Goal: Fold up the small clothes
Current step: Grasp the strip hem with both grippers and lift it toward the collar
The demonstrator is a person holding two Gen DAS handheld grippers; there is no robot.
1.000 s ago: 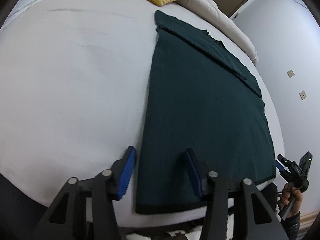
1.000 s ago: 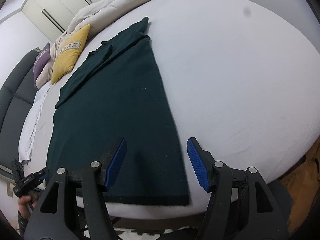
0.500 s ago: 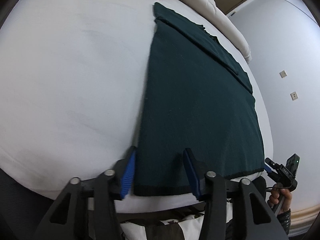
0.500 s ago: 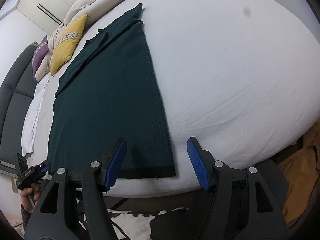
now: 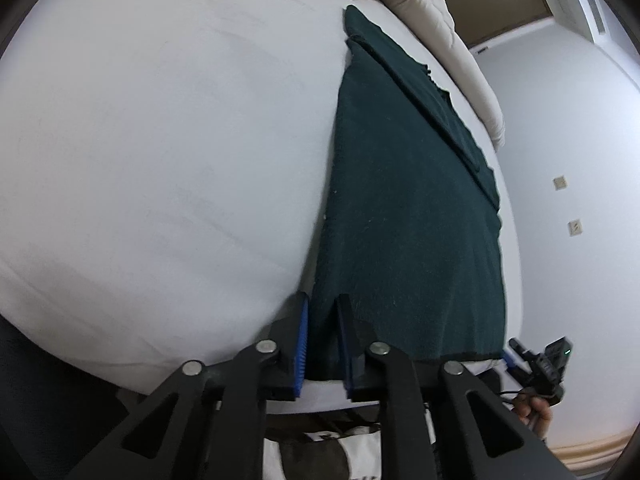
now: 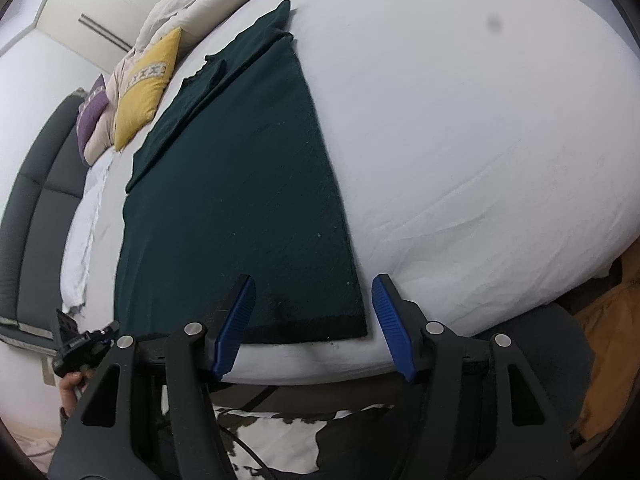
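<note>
Dark green garment (image 5: 408,216) lies flat on the bed (image 5: 160,140), hem at btm centre of both views. Left tongs (image 5: 322,336) have just been closing, now pinching the hem corner; right tongs (image 6: 312,324) gape wide around the other corner, holding nothing. Risk: one-sided pull skews the fold. Earlier, left tongs stood wider.

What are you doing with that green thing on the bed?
A person holding two grippers is folding a dark green sweater laid flat on the white bed. The left gripper has just been closing on the sweater's near left corner. The right gripper is open around the near right corner, not gripping it yet.
</note>
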